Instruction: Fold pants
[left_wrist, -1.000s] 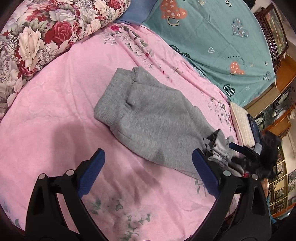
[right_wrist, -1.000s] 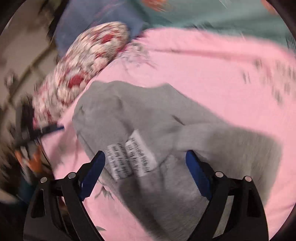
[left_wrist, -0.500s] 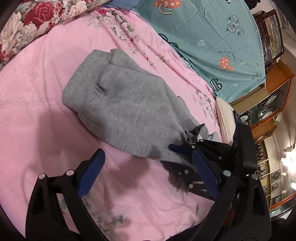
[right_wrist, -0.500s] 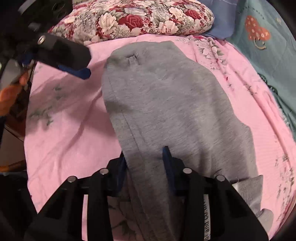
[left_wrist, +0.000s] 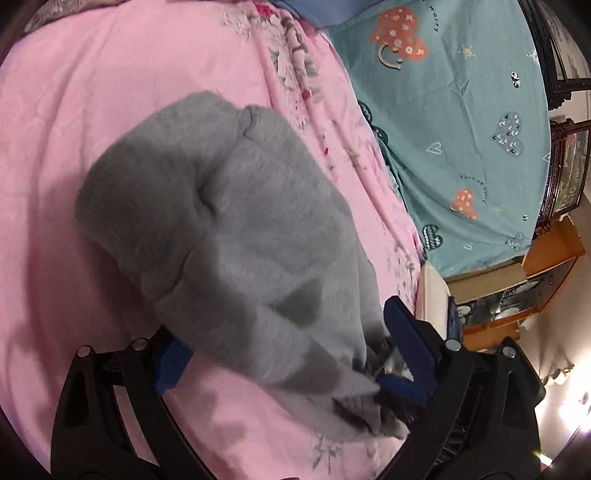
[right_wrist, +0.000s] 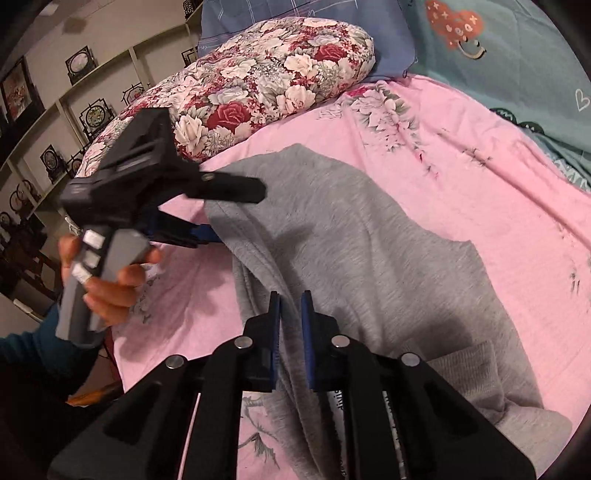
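Observation:
Grey sweatpants (left_wrist: 229, 229) lie folded on a pink sheet (left_wrist: 92, 110); they also show in the right wrist view (right_wrist: 351, 240). My right gripper (right_wrist: 291, 310) is shut on a ridge of the pants' near edge and lifts it. My left gripper (left_wrist: 280, 347) is open, its blue pads either side of the pants' lower edge; the cloth drapes over the left pad. In the right wrist view the left gripper (right_wrist: 236, 210) sits at the pants' left edge, one finger over the cloth and one under it. The right gripper's blue tip (left_wrist: 402, 387) shows beside my left gripper.
A floral pillow (right_wrist: 258, 92) lies at the bed's head. A teal heart-print sheet (left_wrist: 461, 129) covers the far side. Wooden cabinets (left_wrist: 517, 295) stand beyond the bed edge. Shelves with framed items (right_wrist: 74, 110) line the wall.
My left gripper has moved in onto the pants' edge, cloth now between its open pads. My right gripper stays shut on the pants and has lifted the fold.

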